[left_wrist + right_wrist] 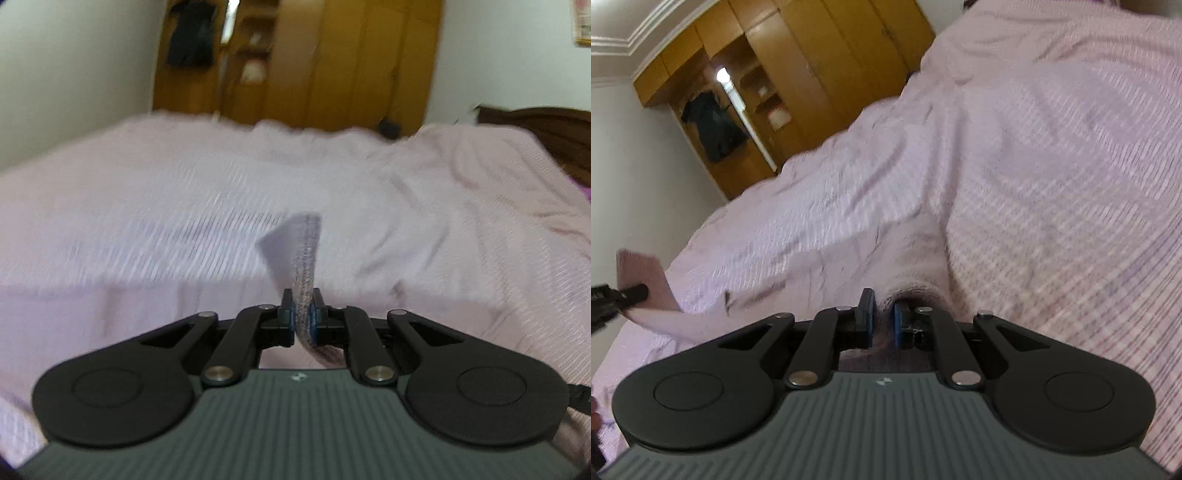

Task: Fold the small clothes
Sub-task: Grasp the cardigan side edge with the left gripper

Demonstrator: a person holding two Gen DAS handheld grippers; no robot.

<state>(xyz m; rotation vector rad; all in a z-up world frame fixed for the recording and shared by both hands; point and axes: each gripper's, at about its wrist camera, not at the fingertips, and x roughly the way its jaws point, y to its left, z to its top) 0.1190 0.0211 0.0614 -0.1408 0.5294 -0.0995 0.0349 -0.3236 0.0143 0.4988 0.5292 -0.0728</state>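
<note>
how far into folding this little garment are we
Done: both grips are made. The left gripper is shut on one end of the small pink garment; the right gripper pinches another part. In hand: the cloth is raised off the bed cover. Left: no fold shows yet.

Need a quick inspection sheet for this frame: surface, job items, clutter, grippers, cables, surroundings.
Surface: bed with pink textured cover, wrinkled, pictures blurred.
Job's things: small pink-grey garment, one edge lifted off the cover; another part at the right jaws.
Clutter: nothing seen on the cover.
Grippers: left hand-held gripper shut on the garment's edge, which sticks up past its tips; right hand-held gripper shut on a bunched fold of the garment.
Cables: nothing seen.
Surroundings: wooden wardrobe, one section open with a dark garment hanging; white walls; dark headboard.
</note>
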